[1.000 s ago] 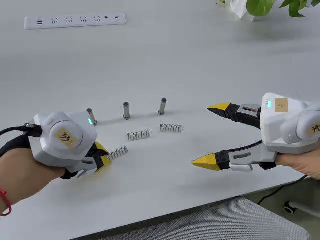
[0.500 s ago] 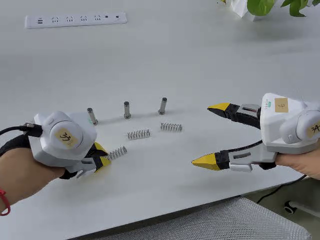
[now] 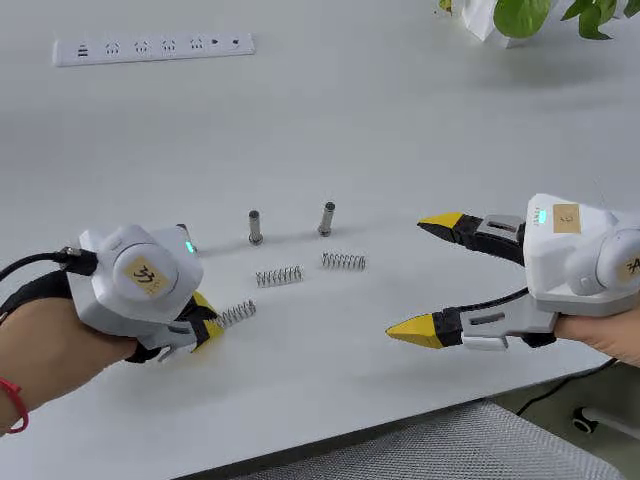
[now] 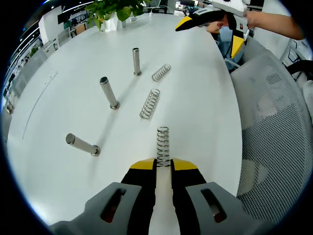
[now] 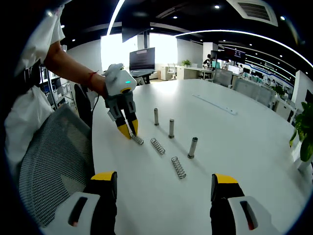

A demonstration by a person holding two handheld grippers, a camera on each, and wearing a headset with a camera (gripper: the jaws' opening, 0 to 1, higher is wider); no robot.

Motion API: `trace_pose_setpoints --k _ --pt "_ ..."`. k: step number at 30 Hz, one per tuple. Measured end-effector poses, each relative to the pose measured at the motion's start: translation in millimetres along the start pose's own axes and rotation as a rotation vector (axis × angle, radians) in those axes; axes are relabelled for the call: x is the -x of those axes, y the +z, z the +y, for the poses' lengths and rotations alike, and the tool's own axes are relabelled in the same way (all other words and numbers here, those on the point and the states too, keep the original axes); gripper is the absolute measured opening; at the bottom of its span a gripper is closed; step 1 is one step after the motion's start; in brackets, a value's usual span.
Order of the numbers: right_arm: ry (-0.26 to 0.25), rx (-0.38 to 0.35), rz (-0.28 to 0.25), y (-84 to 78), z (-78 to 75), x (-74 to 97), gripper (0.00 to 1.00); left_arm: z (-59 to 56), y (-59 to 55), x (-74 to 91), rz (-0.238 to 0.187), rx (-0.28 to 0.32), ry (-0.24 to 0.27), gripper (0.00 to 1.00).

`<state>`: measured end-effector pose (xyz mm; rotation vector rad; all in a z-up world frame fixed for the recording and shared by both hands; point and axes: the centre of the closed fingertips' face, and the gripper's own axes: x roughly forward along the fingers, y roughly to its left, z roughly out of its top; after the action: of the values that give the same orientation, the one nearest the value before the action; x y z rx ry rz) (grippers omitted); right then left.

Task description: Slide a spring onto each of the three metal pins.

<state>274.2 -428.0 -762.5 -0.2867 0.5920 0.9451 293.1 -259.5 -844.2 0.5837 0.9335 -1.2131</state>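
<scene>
White surface [image 3: 400,130] first: the left tongs [image 4: 164,164] are clenched on the near end of a spring [image 4: 163,142], its long axis pointing to 12 o'clock in the left gripper view, with the nearest upright pin [image 4: 82,145] at 9 o'clock; the right tongs [image 3: 410,275] hang released, well apart

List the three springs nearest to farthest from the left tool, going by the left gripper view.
1. The held spring, clamped in the left tool, straight ahead.
2. The middle spring, loose, just beyond it, slightly left.
3. The far spring, beside the farthest pin.
</scene>
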Motion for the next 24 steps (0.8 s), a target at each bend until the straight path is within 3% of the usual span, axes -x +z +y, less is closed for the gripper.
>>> trace_pose_setpoints --k 12,17,24 --pt "-0.003 -0.005 0.000 -0.7 -3.4 1.0 0.76 1.6 2.9 1.3 0.060 0.012 0.011 0.07" --pt "-0.002 -0.005 0.002 -1.1 -2.8 0.8 0.76 1.6 2.8 2.1 0.060 0.012 0.009 0.07" --pt "0.001 -0.008 0.005 -2.5 -1.8 0.5 0.76 -0.6 3.2 2.8 0.029 0.024 -0.003 0.07"
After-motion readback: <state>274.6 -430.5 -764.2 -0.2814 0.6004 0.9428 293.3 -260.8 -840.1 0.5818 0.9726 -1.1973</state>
